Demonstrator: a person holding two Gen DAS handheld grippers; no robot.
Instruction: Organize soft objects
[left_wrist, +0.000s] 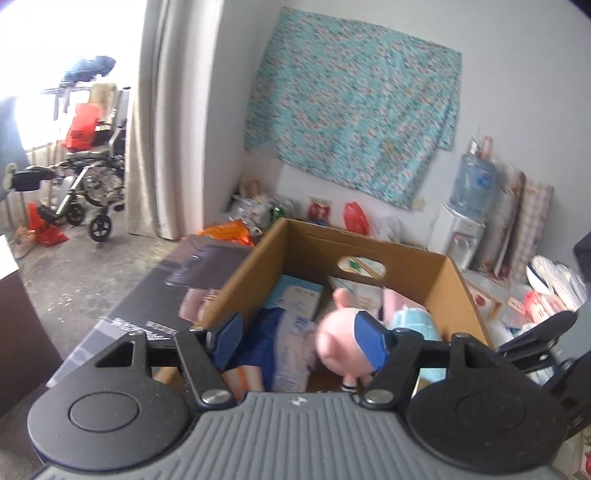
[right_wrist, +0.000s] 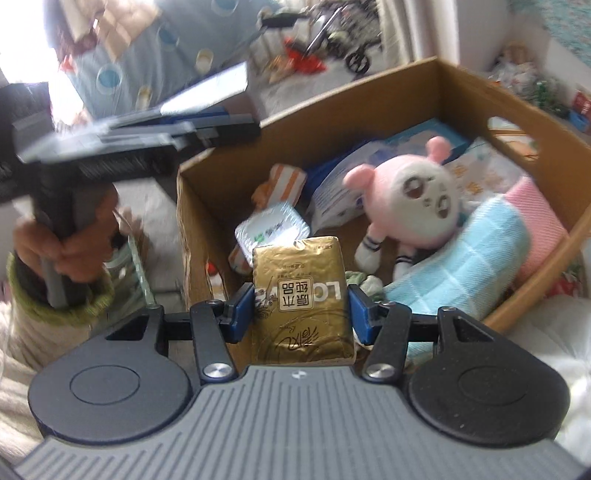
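Note:
An open cardboard box (left_wrist: 369, 242) (right_wrist: 332, 98) holds a pink round-headed plush (left_wrist: 332, 350) (right_wrist: 410, 192), a rolled light-blue towel (right_wrist: 461, 266) against a pink one (right_wrist: 535, 214), an orange-striped item (right_wrist: 284, 181) and several soft packets. My left gripper (left_wrist: 301, 339) hangs over the box's near side with its jaws wide apart. Nothing is between them, and the plush lies just beyond the right finger (left_wrist: 373, 341). My right gripper (right_wrist: 301, 314) is shut on a gold tissue pack (right_wrist: 299, 291) above the box's near edge. A hand (right_wrist: 74, 240) holds the left gripper at the upper left of the right wrist view.
A dark flat carton (left_wrist: 166, 291) lies left of the box. Behind it, along the wall, are bags, a water dispenser (left_wrist: 465, 210) and leaning boards. A floral cloth (left_wrist: 351, 110) hangs on the wall. A wheelchair (left_wrist: 92, 184) stands past the curtain. A white fluffy surface (right_wrist: 535, 354) lies to the right.

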